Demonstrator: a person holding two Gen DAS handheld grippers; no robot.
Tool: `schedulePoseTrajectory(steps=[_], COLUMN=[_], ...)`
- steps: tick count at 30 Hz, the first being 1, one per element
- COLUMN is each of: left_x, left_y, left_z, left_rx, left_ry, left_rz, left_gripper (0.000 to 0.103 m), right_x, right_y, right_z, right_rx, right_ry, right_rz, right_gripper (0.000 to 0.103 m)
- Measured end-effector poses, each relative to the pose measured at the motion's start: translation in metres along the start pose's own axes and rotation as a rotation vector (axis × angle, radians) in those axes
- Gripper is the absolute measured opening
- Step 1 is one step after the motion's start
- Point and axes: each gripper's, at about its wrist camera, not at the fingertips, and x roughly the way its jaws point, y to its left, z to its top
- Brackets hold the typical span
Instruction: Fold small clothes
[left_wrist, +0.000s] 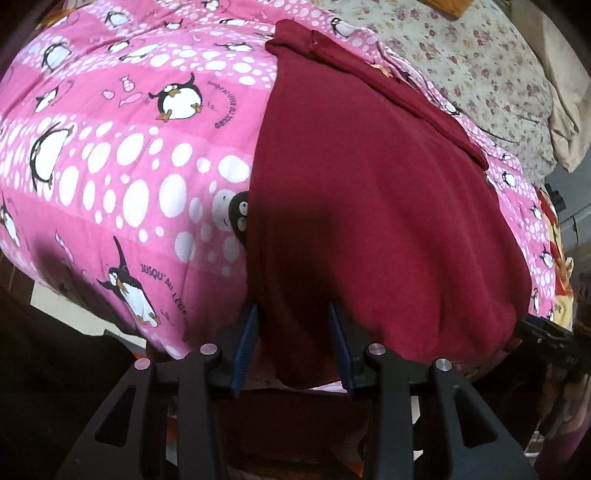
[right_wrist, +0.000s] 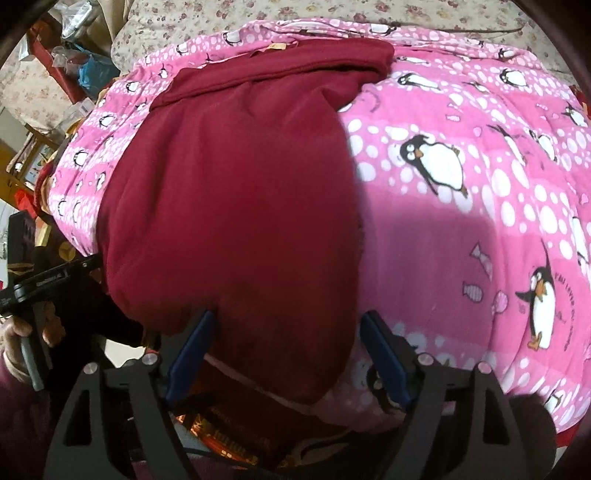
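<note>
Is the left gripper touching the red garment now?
Cannot tell. In the left wrist view the open left gripper straddles the red garment hem; neither contact nor gap shows plainly.

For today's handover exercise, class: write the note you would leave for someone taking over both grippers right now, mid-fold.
Left gripper: open, jaws either side of the near left edge of the red garment; nothing clamped yet.
Right gripper: open, jaws astride the near right corner of the same garment; not gripping.
Garment: lies spread on the pink penguin blanket, near edge hanging a little over the blanket's front. A band of it is turned over at the far end.
Done: laid out; possibly one fold at the far end.
Left: close both grippers on the near corners, probably carry them to the far end, then smooth.
</note>
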Motion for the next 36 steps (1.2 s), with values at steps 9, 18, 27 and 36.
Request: schedulePoseTrajectory(steps=[9, 18, 27, 36], left_x=[-0.039, -0.049, -0.025, -0.002], left_y=[0.007, 0.015, 0.013, 0.003], left_z=[0.003, 0.001, 0.003, 0.0], left_rx=[-0.023, -0.007, -0.004, 0.016], left_ry=[-0.028, -0.054, 0.009, 0.068], left_rz=[-0.11, -0.063, -0.039, -0.014], left_gripper=[0.0, 0.0, 0.0, 0.018], right_x=[-0.018, -0.013, 0.001, 0.009], right_y=[0.009, -0.013, -0.026, -0.011], right_z=[-0.007, -0.017, -0.016, -0.014], right_rx=[-0.06, 0.057, 0.176, 0.096], right_ry=[-0.07, -0.017, -0.004, 0.009], right_rz=[0.056, 0.17, 0.183, 0.177], right_gripper=[0.014, 0.024, 0.052, 0.015])
